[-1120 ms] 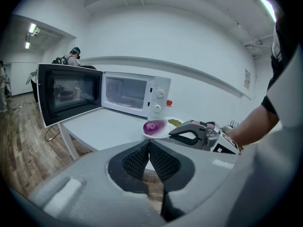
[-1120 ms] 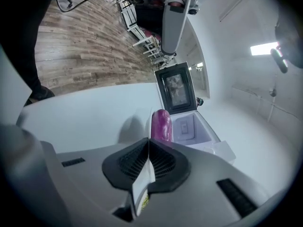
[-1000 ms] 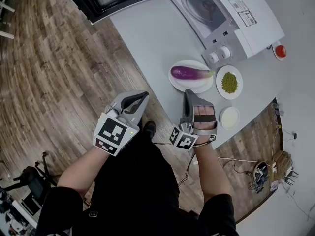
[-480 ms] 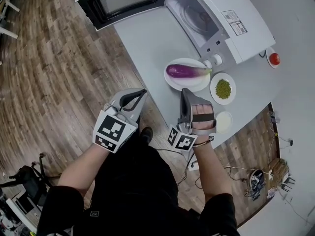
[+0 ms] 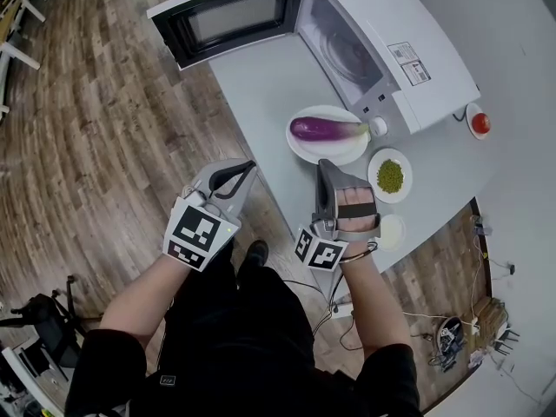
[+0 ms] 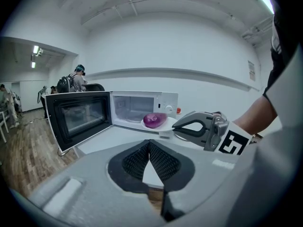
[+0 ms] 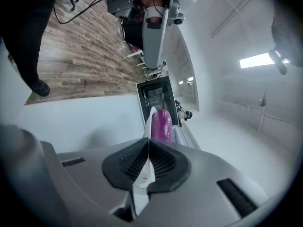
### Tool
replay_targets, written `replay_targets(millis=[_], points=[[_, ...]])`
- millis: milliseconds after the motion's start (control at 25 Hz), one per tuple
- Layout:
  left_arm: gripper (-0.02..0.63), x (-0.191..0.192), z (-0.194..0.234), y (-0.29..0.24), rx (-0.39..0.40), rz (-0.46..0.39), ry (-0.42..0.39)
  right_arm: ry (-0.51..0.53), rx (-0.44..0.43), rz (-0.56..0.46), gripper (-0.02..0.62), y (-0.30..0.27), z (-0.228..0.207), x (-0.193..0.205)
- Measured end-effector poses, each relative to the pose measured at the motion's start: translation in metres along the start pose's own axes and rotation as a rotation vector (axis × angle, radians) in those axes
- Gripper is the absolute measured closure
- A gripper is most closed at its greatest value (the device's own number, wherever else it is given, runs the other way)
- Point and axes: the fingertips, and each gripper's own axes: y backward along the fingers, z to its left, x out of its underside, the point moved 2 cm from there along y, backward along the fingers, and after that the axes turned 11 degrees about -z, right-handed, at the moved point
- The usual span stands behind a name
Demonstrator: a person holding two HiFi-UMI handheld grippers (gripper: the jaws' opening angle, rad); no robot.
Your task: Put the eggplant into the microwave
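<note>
A purple eggplant [image 5: 320, 129] lies on a white plate [image 5: 334, 150] on the grey table [image 5: 261, 76], just in front of the white microwave [image 5: 391, 33]. The microwave's door [image 5: 230, 16] hangs open to the left and the cavity shows a glass turntable. My right gripper [image 5: 325, 164] is shut and empty, its tip at the plate's near rim. My left gripper [image 5: 249, 166] is shut and empty, off the table's left edge over the floor. The eggplant [image 6: 154, 120] shows beyond the jaws in the left gripper view, and the eggplant [image 7: 162, 124] shows close ahead in the right gripper view.
Right of the eggplant's plate stands a plate of green peas [image 5: 390, 175], and nearer me a small white dish [image 5: 391, 230]. A tomato [image 5: 479, 122] sits on a saucer beside the microwave. Wooden floor [image 5: 104, 146] lies left of the table. People stand far off [image 6: 73, 82].
The head view has shifted, so the microwave and its door show more fully and sit lower in the picture. Both grippers keep about the same places, still shut.
</note>
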Motion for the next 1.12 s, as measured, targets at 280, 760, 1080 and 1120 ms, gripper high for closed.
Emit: replay_targets(millis=[280,760,1080,1120], points=[[0.597,-0.008,0.03,-0.011,0.003,-0.026,0.006,0.014,0.016,0.009,0.574,-0.031,-0.01,-0.007],[0.598,-0.025,0.112,-0.032,0.126,-0.005,-0.037,-0.005,0.049,0.156,0.574,-0.098,-0.038,-0.025],[0.597,-0.038,0.166,-0.042,0.223,-0.022,-0.044,-0.016,0.069,0.276,0.574,-0.144,-0.052,-0.036],[0.597,-0.039,0.17,-0.044,0.24,-0.024,-0.042,-0.018,0.071,0.296,0.574,-0.148,-0.054,-0.036]])
